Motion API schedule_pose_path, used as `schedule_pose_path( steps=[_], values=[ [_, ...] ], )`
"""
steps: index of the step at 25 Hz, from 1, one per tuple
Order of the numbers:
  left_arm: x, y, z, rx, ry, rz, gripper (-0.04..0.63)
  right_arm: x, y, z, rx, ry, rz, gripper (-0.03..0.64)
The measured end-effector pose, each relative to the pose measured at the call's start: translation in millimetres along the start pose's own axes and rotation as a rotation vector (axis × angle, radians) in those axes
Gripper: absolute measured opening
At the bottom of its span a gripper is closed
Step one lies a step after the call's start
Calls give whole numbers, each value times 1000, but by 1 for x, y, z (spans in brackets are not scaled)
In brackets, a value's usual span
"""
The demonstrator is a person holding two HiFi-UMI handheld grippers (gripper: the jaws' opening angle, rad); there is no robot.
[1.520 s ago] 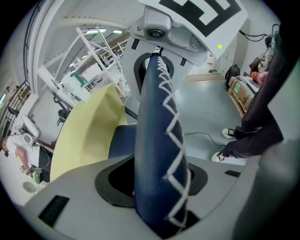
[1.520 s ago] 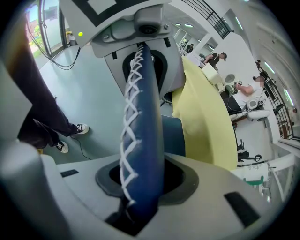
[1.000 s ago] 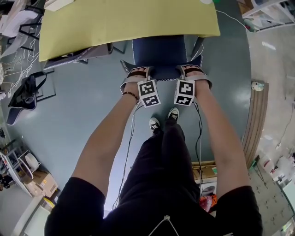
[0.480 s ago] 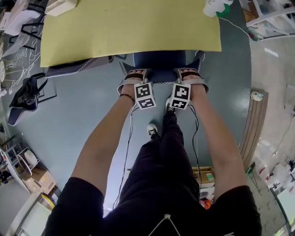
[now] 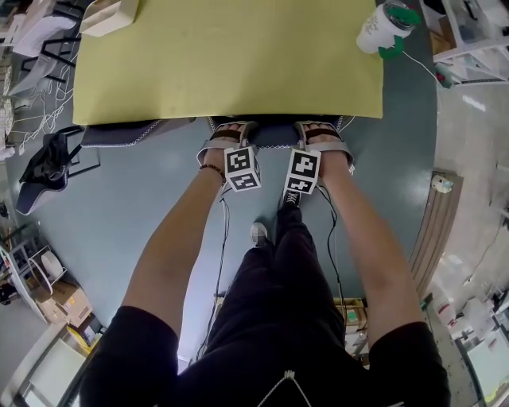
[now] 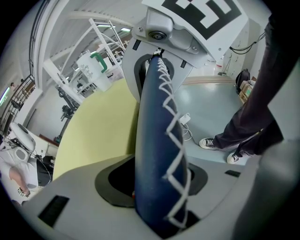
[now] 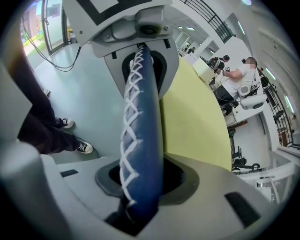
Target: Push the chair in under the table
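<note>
The chair's dark blue backrest point(image 5: 273, 132), edged with white zigzag stitching, stands right at the near edge of the yellow table point(image 5: 231, 56); its seat is hidden beneath the top. My left gripper point(image 5: 231, 132) is shut on the backrest's left part and my right gripper point(image 5: 320, 132) on its right part. In the left gripper view the padded top edge point(image 6: 157, 154) runs between the jaws, which press on both sides. The right gripper view shows the same edge point(image 7: 140, 140) clamped, with the yellow table top point(image 7: 197, 122) beside it.
A second chair point(image 5: 119, 133) is tucked under the table's left part. A white cup with a green handle point(image 5: 382, 28) stands on the table's far right corner, a box point(image 5: 107, 14) at its far left. Cables trail on the floor point(image 5: 223, 238) by the person's feet.
Both grippers and the backrest have moved toward the table. The blue seat, visible before, has gone under the table top. The person's feet have stepped forward.
</note>
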State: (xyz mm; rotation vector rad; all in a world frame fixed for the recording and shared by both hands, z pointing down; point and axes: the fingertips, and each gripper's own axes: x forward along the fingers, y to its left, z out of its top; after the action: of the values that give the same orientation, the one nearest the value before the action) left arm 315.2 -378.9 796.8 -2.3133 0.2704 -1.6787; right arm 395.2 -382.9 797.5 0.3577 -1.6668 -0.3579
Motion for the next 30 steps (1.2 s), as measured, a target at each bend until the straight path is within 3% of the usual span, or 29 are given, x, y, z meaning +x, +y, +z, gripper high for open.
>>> schedule_pose_path(
  steps=[17, 20, 25, 27, 30],
  values=[
    [0, 6, -5, 0, 1, 6, 189, 3, -6, 6, -26, -18, -22, 143],
    [7, 8, -5, 3, 8, -3, 190, 9, -9, 2, -14, -14, -45, 173],
    [7, -8, -13, -6, 96, -37, 230, 1, 16, -4, 30, 22, 57, 181],
    [-3, -4, -16, -24, 137, 3, 239, -12, 20, -8, 27, 36, 36, 181],
    [-24, 3, -16, -84, 131, 60, 238, -32, 14, -13, 55, 37, -14, 186]
  ],
)
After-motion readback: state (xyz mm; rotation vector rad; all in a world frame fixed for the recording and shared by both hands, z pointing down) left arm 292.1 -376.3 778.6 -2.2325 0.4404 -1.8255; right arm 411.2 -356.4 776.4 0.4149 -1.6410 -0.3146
